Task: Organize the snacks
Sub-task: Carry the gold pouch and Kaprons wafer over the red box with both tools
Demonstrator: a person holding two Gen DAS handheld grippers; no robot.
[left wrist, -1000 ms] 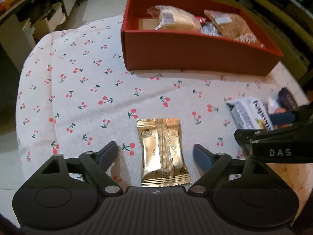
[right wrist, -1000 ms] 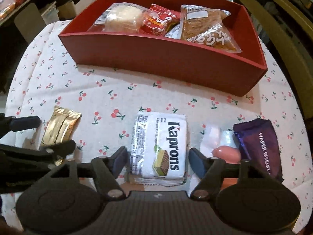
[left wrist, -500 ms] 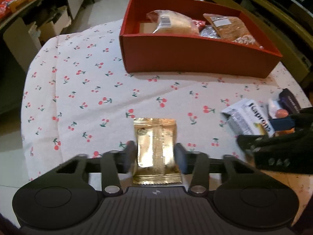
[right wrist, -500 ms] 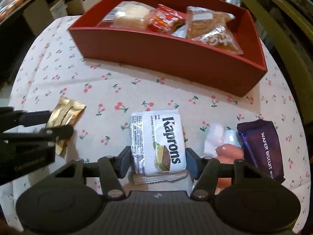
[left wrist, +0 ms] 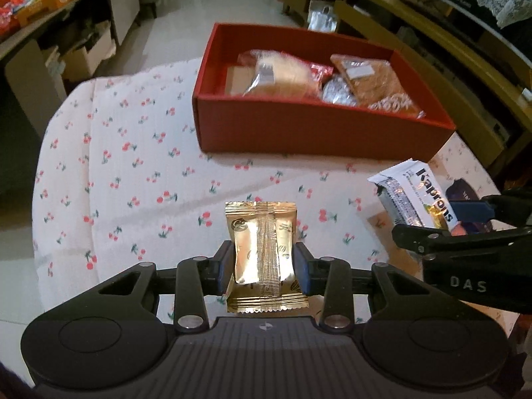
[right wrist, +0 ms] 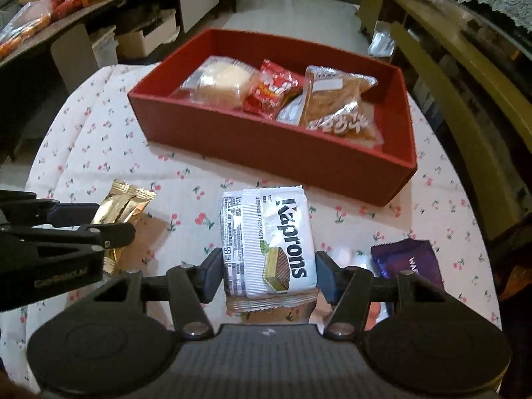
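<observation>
Two packets are held at once, one per gripper. Left gripper (left wrist: 264, 262) has its fingers clenched on the gold packet (left wrist: 262, 249), pinched at the packet's lower half, and the wrapper is dented inward at the pads. Right gripper (right wrist: 267, 274) has its fingers clamped on the white wafer pack (right wrist: 267, 242) at its near end. Both packets look raised off the surface (left wrist: 133, 166), though from wrist views the clearance is hard to judge.

The red box (left wrist: 319, 129) sits at 12 o'clock from both grippers, well apart from them, and already holds a bread bun (right wrist: 219, 83), a red packet (right wrist: 271, 89), a foil packet (right wrist: 291, 113) and a brown pastry pack (right wrist: 335, 99). A purple wafer pack (right wrist: 405, 262) lies on the surface at 3 o'clock of the right gripper.

Step in hand, as I judge it: carry both packets to the box.
- Go up first so each packet clears the near wall.
- Left packet: aim for the bare floor at the box's 9 o'clock end, beside the bun.
- Right pack: the free spot looks like the 3 o'clock end, past the pastry.
- Keep the grippers apart on the way, since they sit close side by side.
- Don't squeeze harder; the gold wrapper is already crumpling.
- Let go low inside the box.
</observation>
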